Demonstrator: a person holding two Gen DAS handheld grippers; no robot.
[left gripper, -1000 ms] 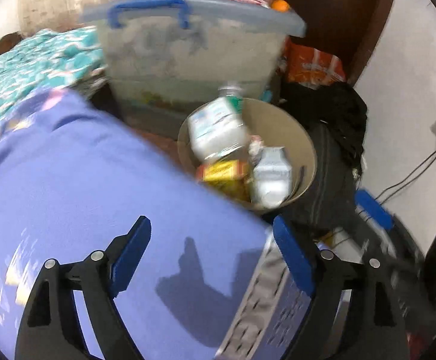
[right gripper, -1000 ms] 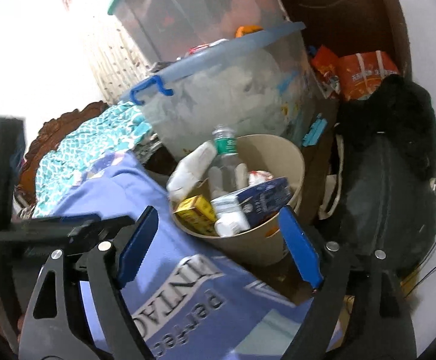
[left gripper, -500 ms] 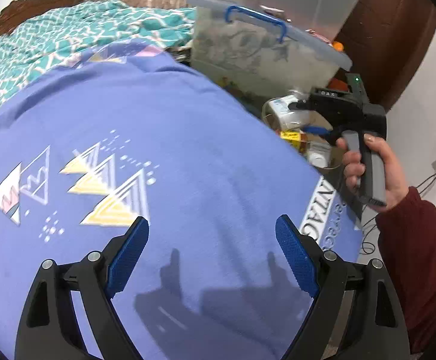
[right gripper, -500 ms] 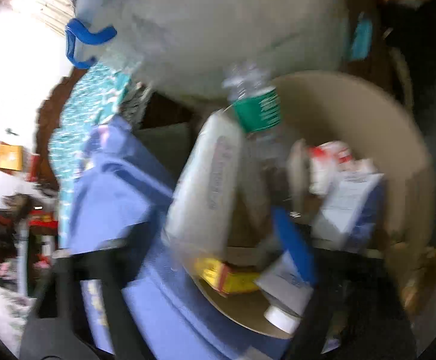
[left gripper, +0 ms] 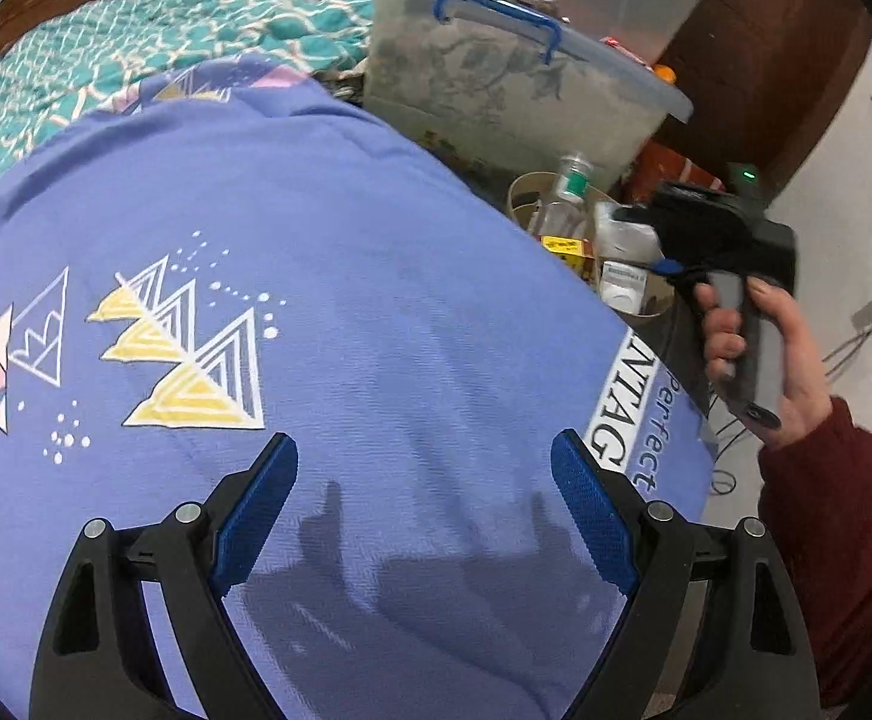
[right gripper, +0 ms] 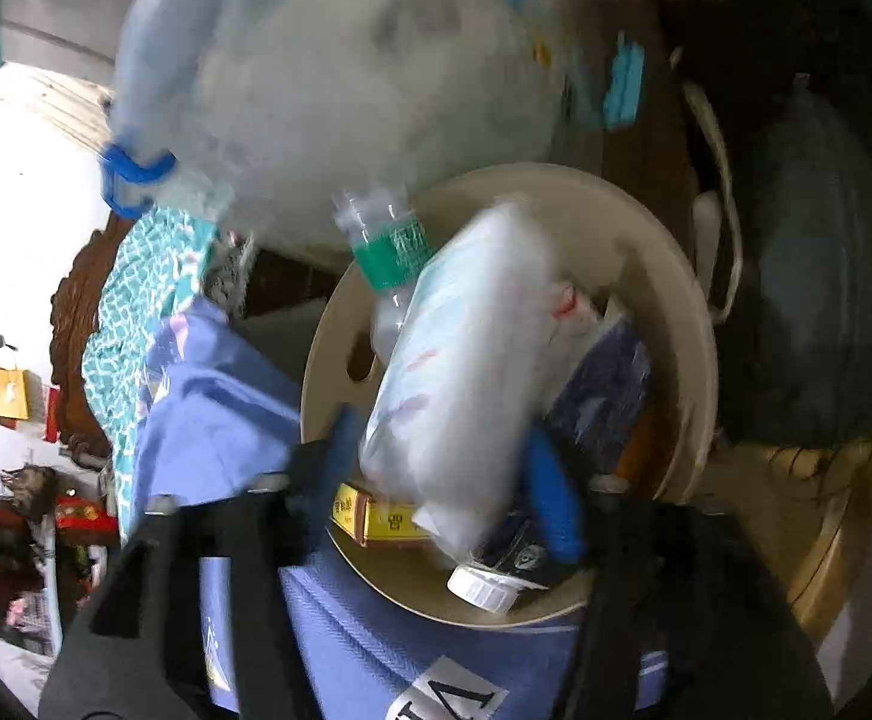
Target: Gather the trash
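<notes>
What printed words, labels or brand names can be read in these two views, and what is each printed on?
"Perfect": white panel at the edge of the blue printed cloth, left wrist view.
"NTAG": large letters on that panel, cut off at both ends.
Yellow carton in the beige round bin: print too blurred.
Green label on the clear plastic bottle: blurred, unreadable.
White soft packet and dark blue carton: unreadable.

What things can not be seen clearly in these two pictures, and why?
- Right gripper, right wrist view: motion blur smears its fingers, so contact with the white packet between them is unclear.
- Bin, left wrist view: the purple cloth and the hand cover most of it.
- Storage box, right wrist view: blurred, contents unreadable.
- Small carton: mostly hidden under the packet.
</notes>
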